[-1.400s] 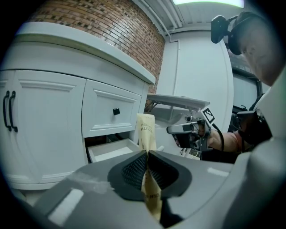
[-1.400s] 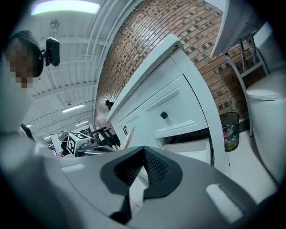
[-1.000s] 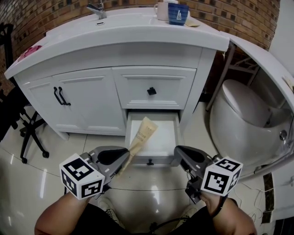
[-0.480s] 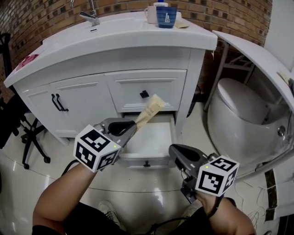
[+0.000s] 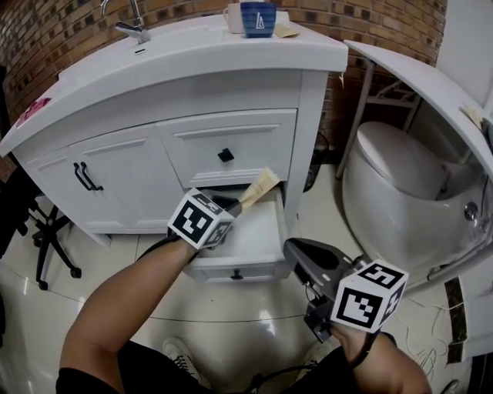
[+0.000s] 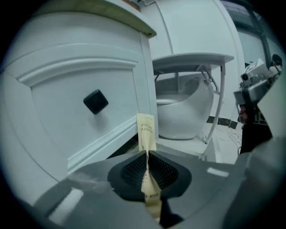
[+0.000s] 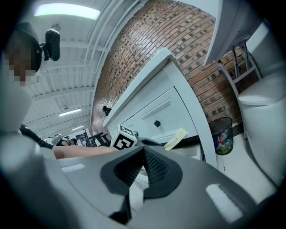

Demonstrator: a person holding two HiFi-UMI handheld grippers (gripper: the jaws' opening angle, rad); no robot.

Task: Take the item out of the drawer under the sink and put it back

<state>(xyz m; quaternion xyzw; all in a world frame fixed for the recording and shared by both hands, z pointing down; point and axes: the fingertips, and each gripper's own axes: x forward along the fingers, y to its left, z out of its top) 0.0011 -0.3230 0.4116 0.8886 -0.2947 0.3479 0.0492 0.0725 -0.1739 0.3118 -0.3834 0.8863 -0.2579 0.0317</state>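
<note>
A: Brick wall (image 5: 370, 23) behind a white vanity (image 5: 231, 85). Where's the tan packet (image 5: 259, 187)?
B: Pinched in the left claw (image 6: 147, 157), over the 1 open drawer (image 5: 258, 231). The right claw (image 7: 142, 153) is pressed together, near the drawer front.

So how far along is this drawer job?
Done: the drawer stands open and the paper packet is lifted out. In hand: the left gripper pinches the packet above the drawer; the right gripper hangs shut and empty. Left: lay the packet back inside.
</note>
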